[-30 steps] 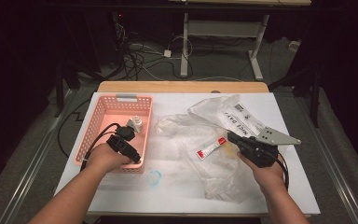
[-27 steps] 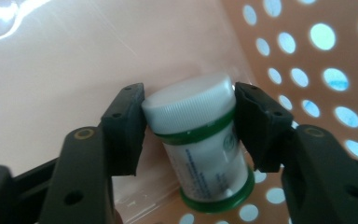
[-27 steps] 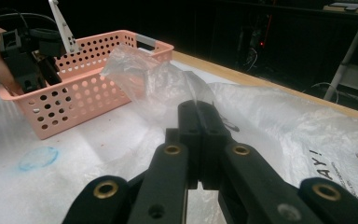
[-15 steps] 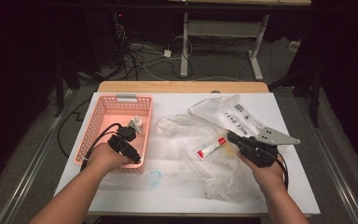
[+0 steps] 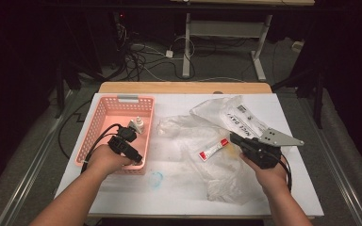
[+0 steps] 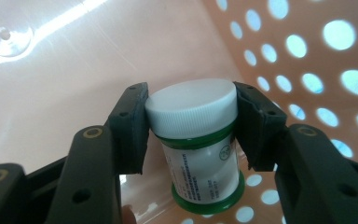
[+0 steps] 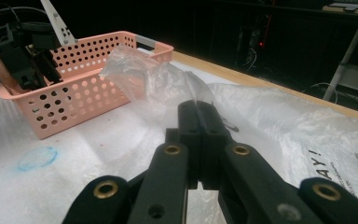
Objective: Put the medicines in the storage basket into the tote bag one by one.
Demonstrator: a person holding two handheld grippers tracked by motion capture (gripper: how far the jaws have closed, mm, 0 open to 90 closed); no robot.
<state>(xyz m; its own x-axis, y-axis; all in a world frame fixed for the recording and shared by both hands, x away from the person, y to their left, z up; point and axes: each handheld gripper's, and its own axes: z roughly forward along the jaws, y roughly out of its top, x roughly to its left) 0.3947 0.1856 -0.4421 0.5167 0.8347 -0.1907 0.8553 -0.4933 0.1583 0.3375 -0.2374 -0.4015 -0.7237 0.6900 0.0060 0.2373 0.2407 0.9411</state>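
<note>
White-capped jar: upright inside pink basket, worktop's nine o'clock side.
Left gripper: fingers pinching the jar's cap, having just closed further.
Right gripper: fingers pressed together over clear plastic bag, three o'clock side.

**Where everything sits on the table**

So the basket sits on the left half of the table, and the left gripper reaches down into its near end. A jar stands upright on the basket floor, right between the jaws, close to a side wall. Right of the basket lies a heap of plastic bags, with a small tube lying on it. The right gripper sits on the bags, just right of the tube.
</note>
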